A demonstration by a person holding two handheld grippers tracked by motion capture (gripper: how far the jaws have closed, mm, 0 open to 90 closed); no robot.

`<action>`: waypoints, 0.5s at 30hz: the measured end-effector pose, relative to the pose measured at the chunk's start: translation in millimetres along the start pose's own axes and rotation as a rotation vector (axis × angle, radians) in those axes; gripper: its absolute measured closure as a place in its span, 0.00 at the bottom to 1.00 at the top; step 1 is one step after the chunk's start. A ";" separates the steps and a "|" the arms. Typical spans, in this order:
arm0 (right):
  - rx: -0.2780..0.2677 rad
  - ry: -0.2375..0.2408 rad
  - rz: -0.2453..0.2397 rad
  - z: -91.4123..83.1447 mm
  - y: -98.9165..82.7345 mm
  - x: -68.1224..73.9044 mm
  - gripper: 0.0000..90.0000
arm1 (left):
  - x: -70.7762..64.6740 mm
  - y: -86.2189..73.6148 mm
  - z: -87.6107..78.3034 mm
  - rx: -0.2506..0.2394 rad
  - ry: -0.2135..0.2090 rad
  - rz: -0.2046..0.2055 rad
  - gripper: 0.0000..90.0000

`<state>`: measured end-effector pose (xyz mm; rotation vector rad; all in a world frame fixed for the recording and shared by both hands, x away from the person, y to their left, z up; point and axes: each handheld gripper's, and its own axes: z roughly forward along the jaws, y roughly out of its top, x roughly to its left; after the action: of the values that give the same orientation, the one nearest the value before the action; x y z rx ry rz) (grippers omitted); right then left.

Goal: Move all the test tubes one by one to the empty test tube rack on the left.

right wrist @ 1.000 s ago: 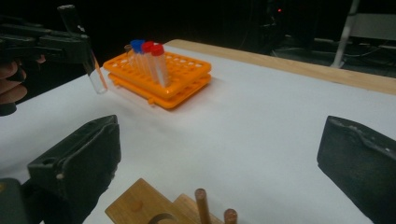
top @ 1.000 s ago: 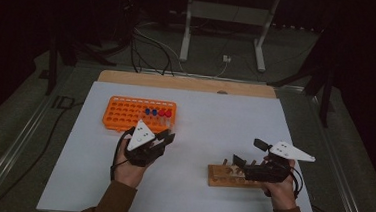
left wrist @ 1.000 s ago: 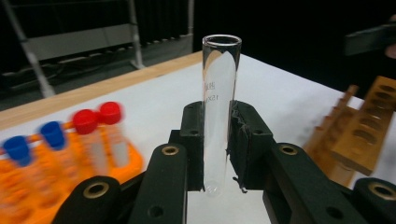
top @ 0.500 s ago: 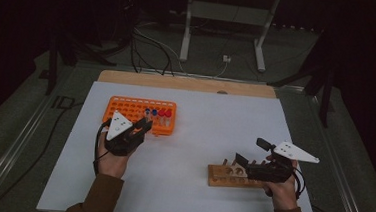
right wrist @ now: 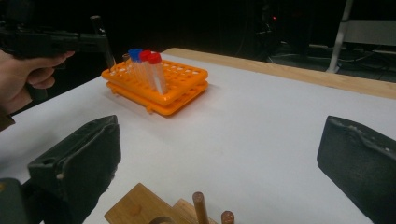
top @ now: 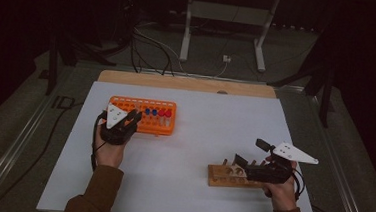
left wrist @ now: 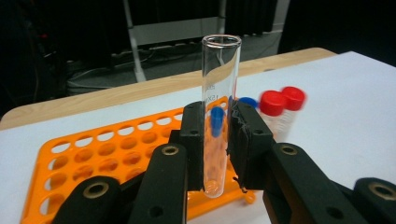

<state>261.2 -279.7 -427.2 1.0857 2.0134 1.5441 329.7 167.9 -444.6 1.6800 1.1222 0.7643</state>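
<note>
Your left hand-held gripper [left wrist: 217, 140] is clamped on an uncapped glass test tube [left wrist: 218, 107], held upright just above the orange rack [left wrist: 93, 154], near the capped tubes [left wrist: 280, 109]. Lower it off-centre and its bottom may catch a hole's rim and slip or crack. Your right hand-held gripper [right wrist: 219, 163] stands wide open and empty over the wooden peg stand [top: 231, 175].

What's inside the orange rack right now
The orange rack holds capped tubes near its right end: two blue-capped tubes and two red-capped tubes. Most other holes look empty. The left hand-held gripper, shut on a clear glass tube, covers some holes at the rack's left.
</note>
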 end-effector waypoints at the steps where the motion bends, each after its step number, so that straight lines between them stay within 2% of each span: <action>1: -0.003 -0.002 0.001 -0.5 -0.1 -0.5 0.00 | 1.2 -0.2 1.0 0.002 0.005 -0.002 0.85; 10: -0.003 0.001 -0.002 0.2 -0.2 0.1 0.00 | 9.8 -4.5 14.4 -0.004 0.078 -0.019 0.85; 15: -0.004 0.003 -0.001 0.6 -0.4 0.1 0.00 | 12.8 -7.6 22.2 0.012 0.113 -0.019 0.85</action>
<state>261.3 -279.3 -427.7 1.0813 2.0117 1.5502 351.2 172.8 -459.7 1.6515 1.2211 0.8506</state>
